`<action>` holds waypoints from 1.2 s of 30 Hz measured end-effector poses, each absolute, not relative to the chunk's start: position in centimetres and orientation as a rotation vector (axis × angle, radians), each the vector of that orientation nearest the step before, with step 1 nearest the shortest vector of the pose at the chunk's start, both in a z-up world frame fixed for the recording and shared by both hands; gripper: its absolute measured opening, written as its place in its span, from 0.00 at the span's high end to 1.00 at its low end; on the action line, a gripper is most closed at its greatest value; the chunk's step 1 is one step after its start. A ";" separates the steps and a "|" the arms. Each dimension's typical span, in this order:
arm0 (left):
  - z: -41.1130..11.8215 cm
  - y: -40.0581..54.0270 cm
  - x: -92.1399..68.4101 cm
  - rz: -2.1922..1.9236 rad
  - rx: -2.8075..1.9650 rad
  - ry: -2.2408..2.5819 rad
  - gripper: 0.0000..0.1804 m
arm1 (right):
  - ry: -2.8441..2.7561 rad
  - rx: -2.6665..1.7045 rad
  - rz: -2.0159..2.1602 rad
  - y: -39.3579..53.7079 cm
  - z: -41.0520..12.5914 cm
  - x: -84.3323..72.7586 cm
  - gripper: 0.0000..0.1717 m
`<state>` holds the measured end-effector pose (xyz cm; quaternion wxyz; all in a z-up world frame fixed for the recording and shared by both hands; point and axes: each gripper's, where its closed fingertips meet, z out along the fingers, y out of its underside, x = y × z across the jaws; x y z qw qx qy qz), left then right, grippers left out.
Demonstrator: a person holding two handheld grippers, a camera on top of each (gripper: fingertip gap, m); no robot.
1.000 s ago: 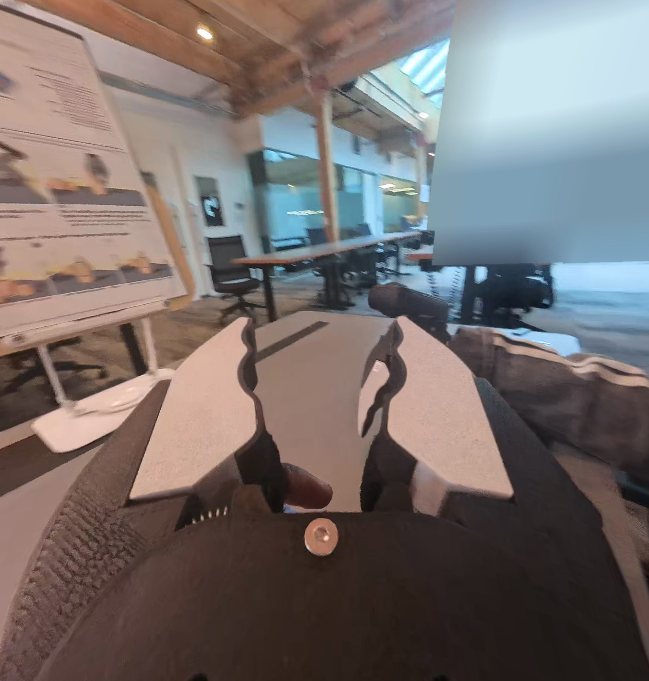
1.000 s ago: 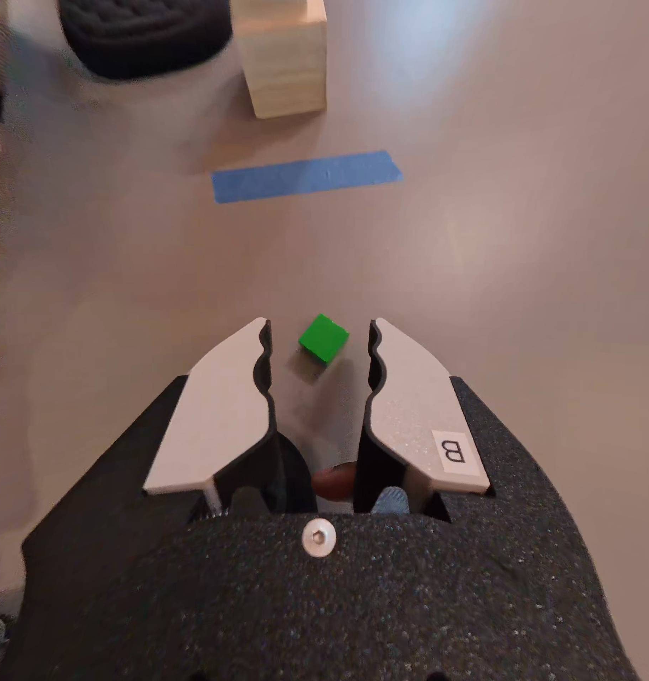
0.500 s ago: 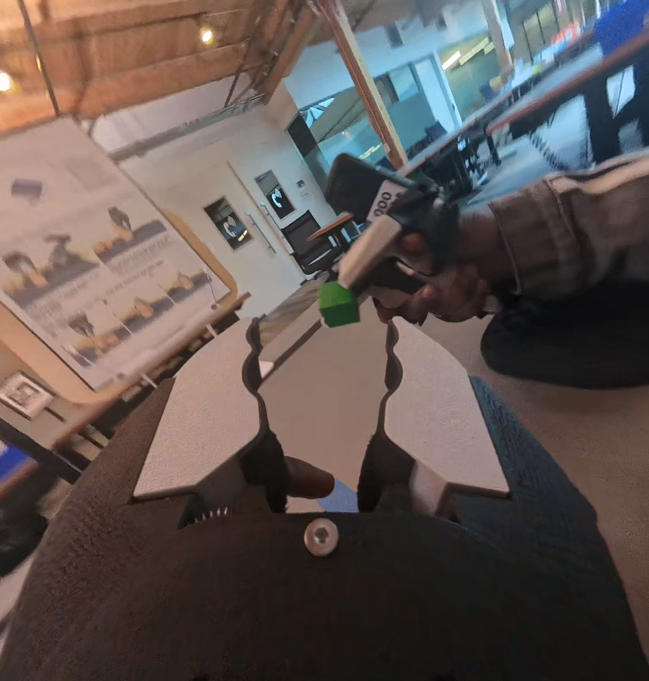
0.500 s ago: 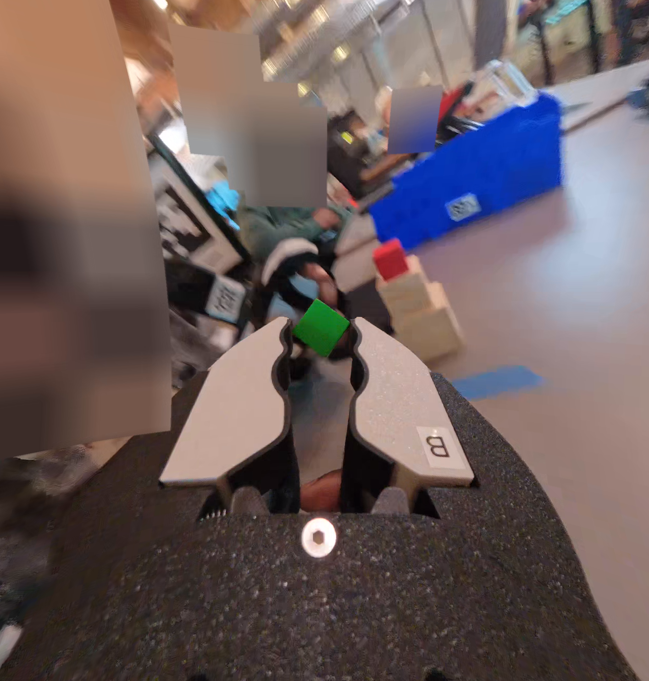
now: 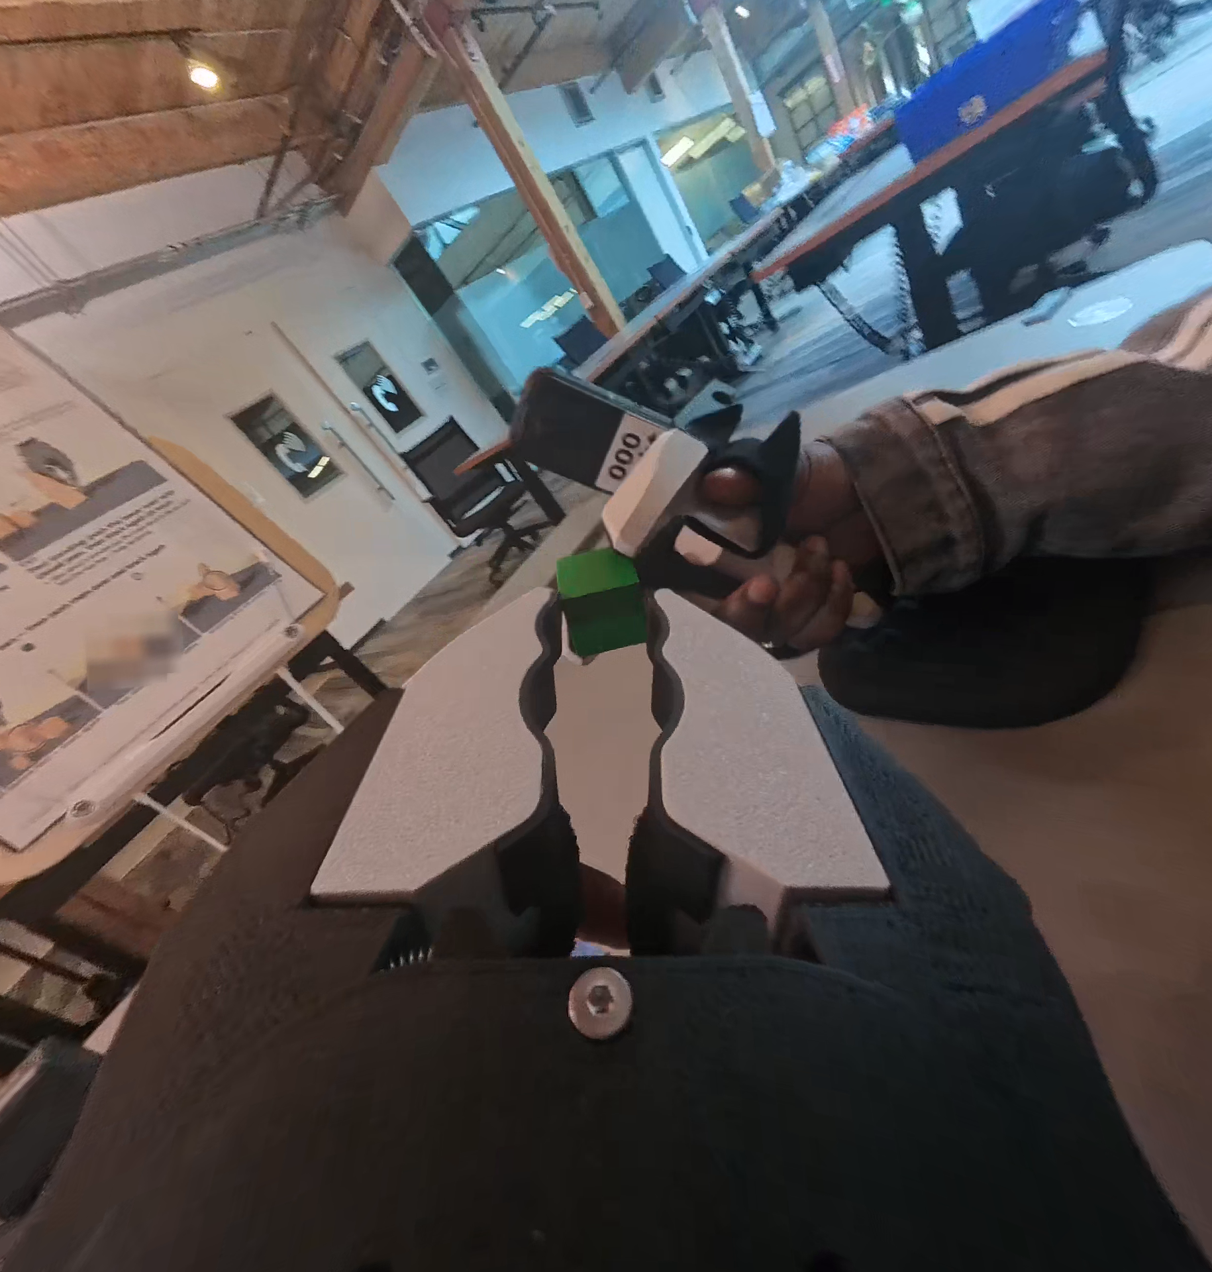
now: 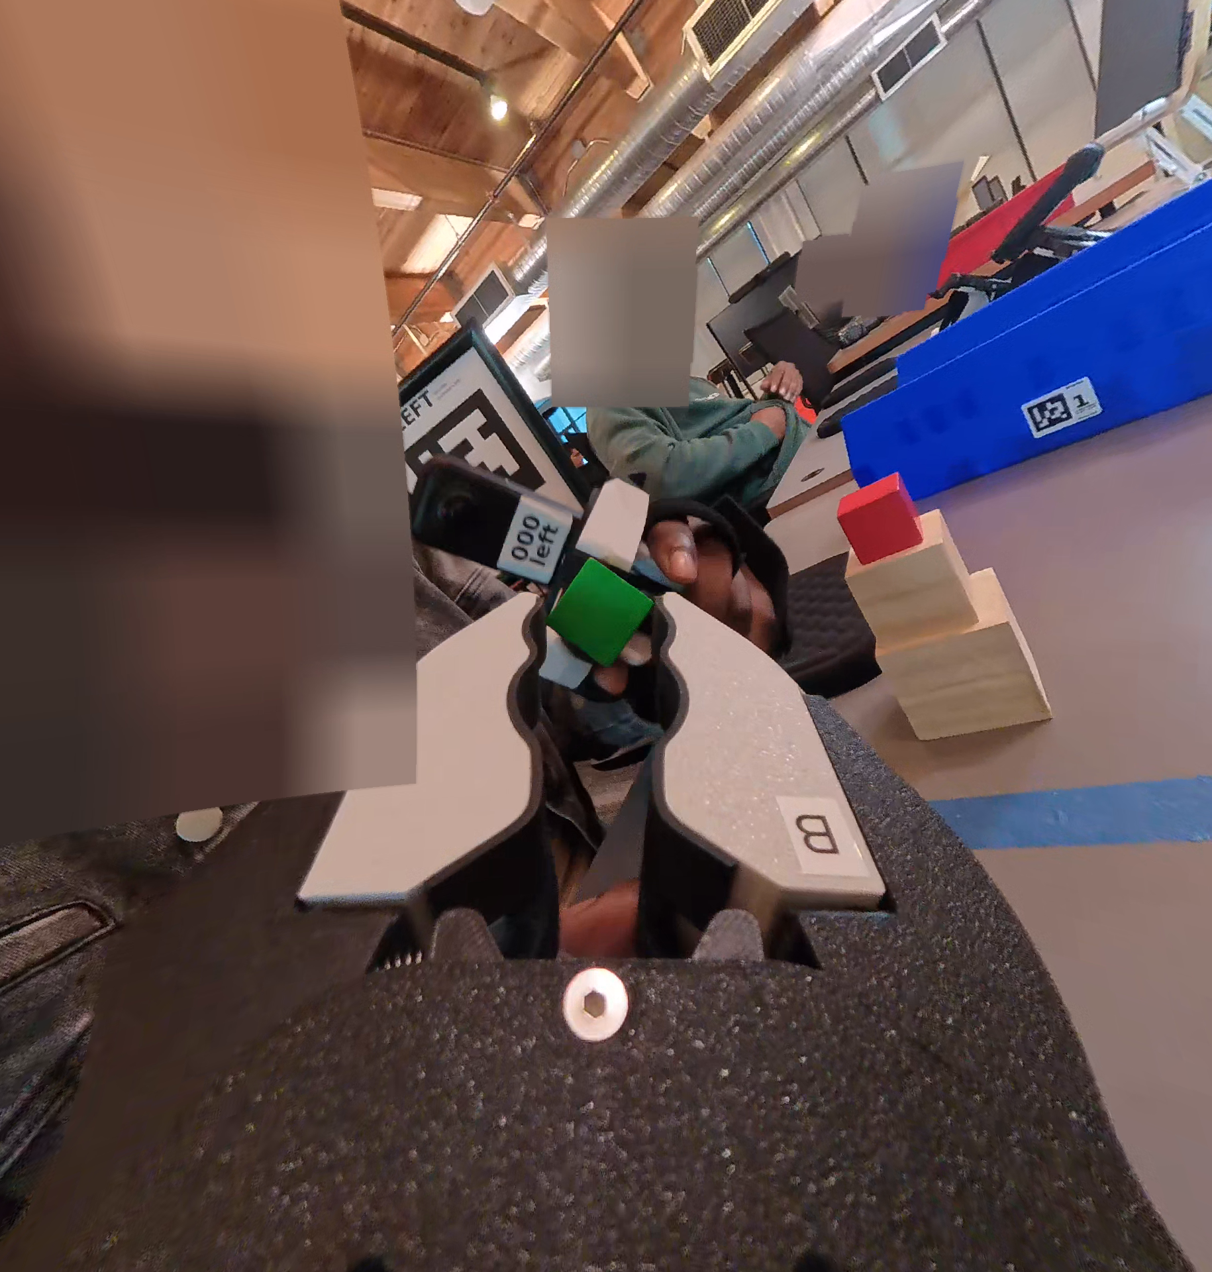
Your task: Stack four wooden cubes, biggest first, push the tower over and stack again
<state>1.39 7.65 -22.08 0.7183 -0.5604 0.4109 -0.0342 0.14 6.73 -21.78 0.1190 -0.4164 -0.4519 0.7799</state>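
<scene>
Clenched on a small green cube (image 5: 600, 612) at the very tips of the left gripper (image 5: 603, 619), with a grey finger (image 5: 493, 723) snug to each side face. Clamped on that same cube (image 6: 600, 612) by the right gripper (image 6: 600, 619) too, its pads on the cube's left and right corners in its own view (the cube sits turned like a diamond there). Gripped from two directions at once, then, and held up in the air, clear of the grey tabletop (image 6: 1105, 619).

Just behind the cube in the left wrist view, the right gripper's pale finger (image 5: 658, 495) touching its upper right corner, and a hand (image 5: 796, 585) in a grey-brown sleeve (image 5: 1037, 482) around the handle.

Well to the right of the cube in the right wrist view, a three-level tower standing on the table: large plain wooden cube (image 6: 968, 674) at the base, smaller plain wooden cube (image 6: 913, 585) on it, red cube (image 6: 878, 516) on top, set askew. Below and right of the cube, a strip of blue tape (image 6: 1085, 812) flat on the table. Farther right and behind, a blue bin (image 6: 1071, 358). Left of the cube in the left wrist view, a printed poster board (image 5: 108, 550) on a stand.
</scene>
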 end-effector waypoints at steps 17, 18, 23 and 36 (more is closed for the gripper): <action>-23.7 5.9 -14.3 0.150 -2.335 2.073 0.87 | -1.655 -1.174 1.365 6.6 -27.1 -2.9 0.47; -23.8 5.9 -14.0 0.118 -2.356 2.084 0.87 | -1.654 -1.172 1.360 6.6 -27.1 -2.9 0.48; -24.5 6.6 -13.8 0.072 -2.443 2.085 0.87 | -1.680 -1.172 1.324 6.5 -27.5 -3.0 0.48; -25.5 6.7 -13.8 0.074 -2.461 2.142 0.87 | -1.684 -1.160 1.322 6.3 -27.3 -2.9 0.50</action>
